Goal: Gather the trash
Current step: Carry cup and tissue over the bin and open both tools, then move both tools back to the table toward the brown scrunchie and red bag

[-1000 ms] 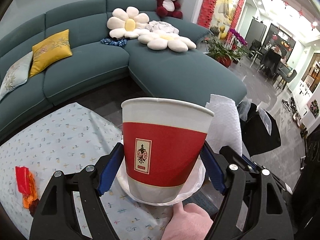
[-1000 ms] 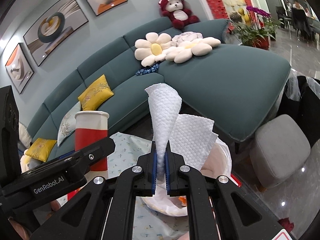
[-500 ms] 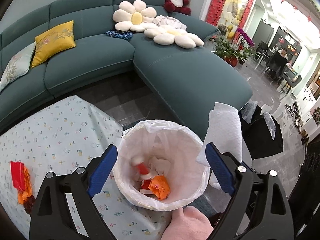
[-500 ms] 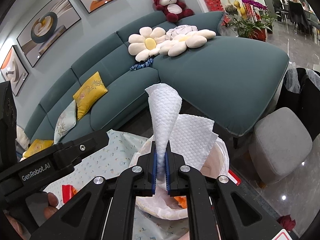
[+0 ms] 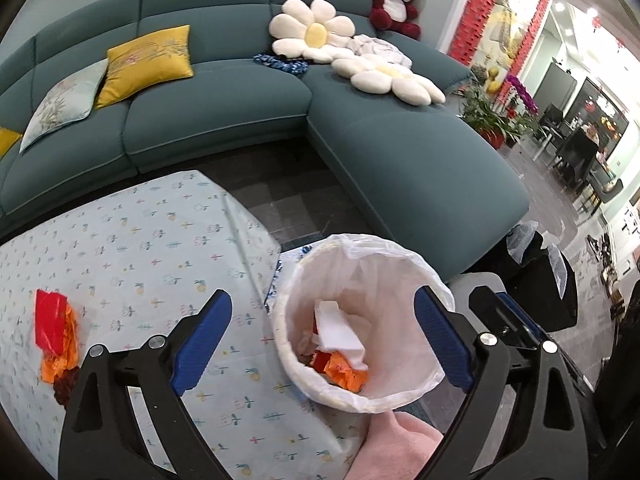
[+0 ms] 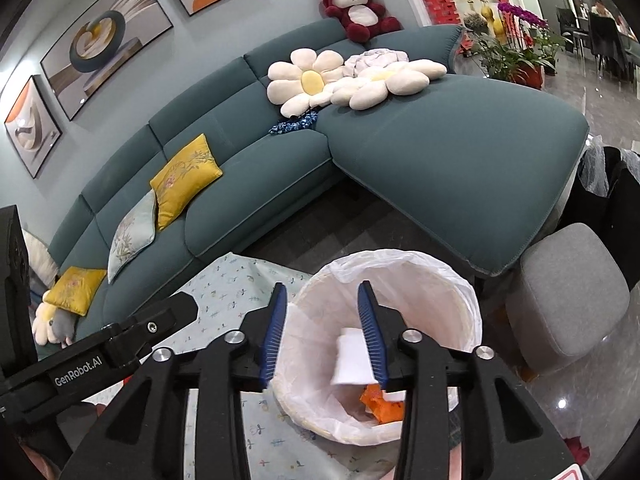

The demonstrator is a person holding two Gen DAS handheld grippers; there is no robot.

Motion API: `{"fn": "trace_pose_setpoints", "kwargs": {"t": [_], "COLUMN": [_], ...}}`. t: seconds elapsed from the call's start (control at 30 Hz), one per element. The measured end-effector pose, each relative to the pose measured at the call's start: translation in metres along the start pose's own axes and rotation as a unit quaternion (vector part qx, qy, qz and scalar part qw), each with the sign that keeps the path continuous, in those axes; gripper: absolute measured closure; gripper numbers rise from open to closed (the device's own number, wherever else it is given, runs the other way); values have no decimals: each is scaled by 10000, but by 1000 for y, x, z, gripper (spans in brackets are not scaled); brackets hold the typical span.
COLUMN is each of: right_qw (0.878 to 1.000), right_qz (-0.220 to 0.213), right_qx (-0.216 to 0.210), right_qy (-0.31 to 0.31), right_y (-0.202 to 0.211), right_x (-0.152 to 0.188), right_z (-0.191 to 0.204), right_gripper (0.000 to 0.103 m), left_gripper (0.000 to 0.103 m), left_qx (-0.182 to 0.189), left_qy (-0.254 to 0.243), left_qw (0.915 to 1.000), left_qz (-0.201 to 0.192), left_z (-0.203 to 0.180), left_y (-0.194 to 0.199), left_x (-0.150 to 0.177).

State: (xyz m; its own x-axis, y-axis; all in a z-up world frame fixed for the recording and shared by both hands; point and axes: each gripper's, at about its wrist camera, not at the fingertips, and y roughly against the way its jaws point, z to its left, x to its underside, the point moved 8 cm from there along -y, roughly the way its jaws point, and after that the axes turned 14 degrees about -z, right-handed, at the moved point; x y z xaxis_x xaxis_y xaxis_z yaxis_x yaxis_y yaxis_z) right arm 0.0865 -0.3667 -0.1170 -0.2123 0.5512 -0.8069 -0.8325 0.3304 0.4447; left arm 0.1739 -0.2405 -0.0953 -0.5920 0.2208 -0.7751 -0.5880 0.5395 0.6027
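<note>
A white-lined trash bin stands at the corner of the table; it also shows in the right wrist view. Inside lie a white paper towel, orange wrappers and a bit of red. The towel also shows in the right wrist view. My left gripper is open and empty above the bin. My right gripper is open and empty over the bin's near rim. Red and orange wrappers lie on the tablecloth at the left.
The table has a light floral cloth. A teal corner sofa with cushions stands behind. A grey stool and a black bag are to the right of the bin. A hand shows at the bottom.
The left gripper opened and the red cup dropped into the bin. The right gripper then opened and the paper towel fell into the bin.
</note>
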Motion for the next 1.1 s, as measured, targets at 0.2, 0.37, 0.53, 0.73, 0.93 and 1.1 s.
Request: {"fn": "trace_pose_setpoints", "kwargs": {"t": [0.2,0.37,0.53,0.73,0.93,1.1], "right_qw": [9998,9993,9981,9958,9916,9872], "right_qz": [6,13,62,186,354,519], "right_qx": [-128,-266,-438,-648,-869,-1033], "right_qy": [126,266,430,626,889,1096], "right_y": [6,12,16,19,24,26], "right_x": [1,4,11,27,49,71], "right_z": [24,50,80,113,151,179], "right_gripper": [57,52,48,48,48,48], "left_gripper": [15,14,13,10,10,10], "left_qx": [-134,-301,-527,-851,-1158,-1438], "left_qy": [163,318,535,758,975,1131], "left_qw": [9997,9989,9970,9932,9883,9830], "left_qz": [-75,-139,-186,-224,-204,-130], "left_z": [25,49,83,126,169,207], "left_y": [15,28,44,64,82,95], "left_x": [0,2,7,19,35,55]}}
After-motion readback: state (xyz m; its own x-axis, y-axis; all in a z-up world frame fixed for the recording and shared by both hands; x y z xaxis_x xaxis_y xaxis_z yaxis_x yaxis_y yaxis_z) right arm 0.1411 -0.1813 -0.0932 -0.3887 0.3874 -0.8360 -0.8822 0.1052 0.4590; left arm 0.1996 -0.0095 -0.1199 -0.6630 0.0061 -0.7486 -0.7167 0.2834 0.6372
